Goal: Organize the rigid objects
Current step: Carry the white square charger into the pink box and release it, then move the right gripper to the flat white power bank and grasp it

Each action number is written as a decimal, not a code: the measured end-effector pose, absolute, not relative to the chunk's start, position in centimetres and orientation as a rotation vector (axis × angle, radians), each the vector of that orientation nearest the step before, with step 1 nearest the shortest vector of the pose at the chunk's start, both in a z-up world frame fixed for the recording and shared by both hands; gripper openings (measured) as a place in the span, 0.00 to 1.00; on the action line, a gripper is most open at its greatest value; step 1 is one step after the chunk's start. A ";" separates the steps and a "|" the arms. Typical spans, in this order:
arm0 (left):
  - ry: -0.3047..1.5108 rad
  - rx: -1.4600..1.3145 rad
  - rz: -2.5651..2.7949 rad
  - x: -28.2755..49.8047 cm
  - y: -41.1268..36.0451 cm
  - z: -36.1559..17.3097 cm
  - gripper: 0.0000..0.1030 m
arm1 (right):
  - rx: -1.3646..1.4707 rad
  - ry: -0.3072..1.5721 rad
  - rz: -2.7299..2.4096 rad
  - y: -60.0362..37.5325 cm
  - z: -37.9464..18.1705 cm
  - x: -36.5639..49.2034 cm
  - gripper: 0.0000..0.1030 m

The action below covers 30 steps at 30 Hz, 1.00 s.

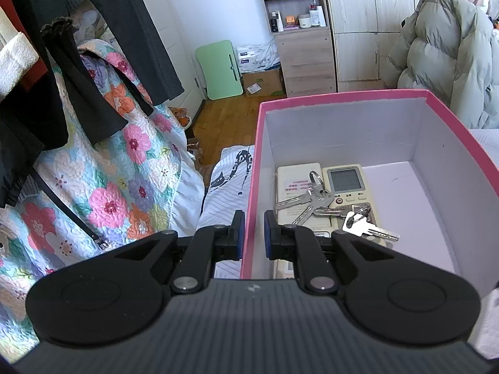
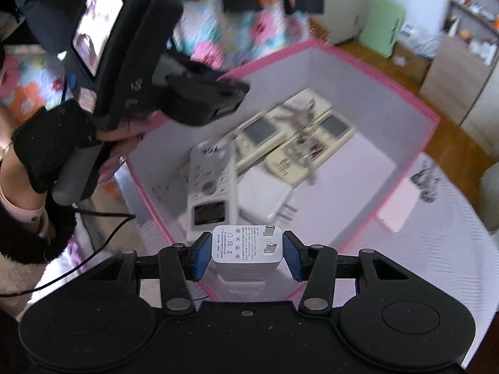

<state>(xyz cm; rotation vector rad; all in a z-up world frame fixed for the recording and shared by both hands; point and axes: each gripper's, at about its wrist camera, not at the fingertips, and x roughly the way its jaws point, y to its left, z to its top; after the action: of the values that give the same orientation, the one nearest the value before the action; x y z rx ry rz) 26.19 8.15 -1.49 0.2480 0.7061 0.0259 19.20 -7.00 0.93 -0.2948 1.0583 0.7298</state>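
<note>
Box (image 1: 343, 131), pink outside and white inside, lid off, stood on a pale striped bed cover (image 2: 436, 249). Contents, seen through the left wrist camera: two cream remote controls (image 1: 346, 187) side by side on the floor of the box, a bunch of keys (image 1: 315, 198) lying across them, a single key (image 1: 368, 229) nearer the front. The right wrist camera, blurred, showed in addition a white remote (image 2: 212, 184) with round buttons against the near wall.

Left gripper (image 1: 252, 233): fingers pinched on the box's left wall, one blue pad (image 1: 238, 233) outside it and the other inside. A gloved hand (image 2: 53, 143) carried this tool, seen from the right side at the box's rim.

Right gripper (image 2: 247, 254): fingers clamped on a white plug-in charger (image 2: 246, 249), pads (image 2: 199, 257) pressed to its two sides, its printed face and folded prongs turned toward the far side, held above the near corner of the box.

Surroundings: flowered quilt (image 1: 118, 187), dark clothes hanging (image 1: 62, 78), wooden shelves (image 1: 296, 25), padded grey coat (image 1: 452, 62)
</note>
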 end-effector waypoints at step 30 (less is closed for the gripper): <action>0.696 0.248 0.034 26.1 8.1 -1.4 0.11 | 0.081 0.704 0.239 -20.6 -2.5 22.3 0.56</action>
<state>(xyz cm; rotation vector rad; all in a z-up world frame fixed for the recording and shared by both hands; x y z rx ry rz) 26.14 8.07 -1.43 0.2476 0.6961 0.0339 22.28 -20.62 -2.48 0.0807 0.7037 0.2387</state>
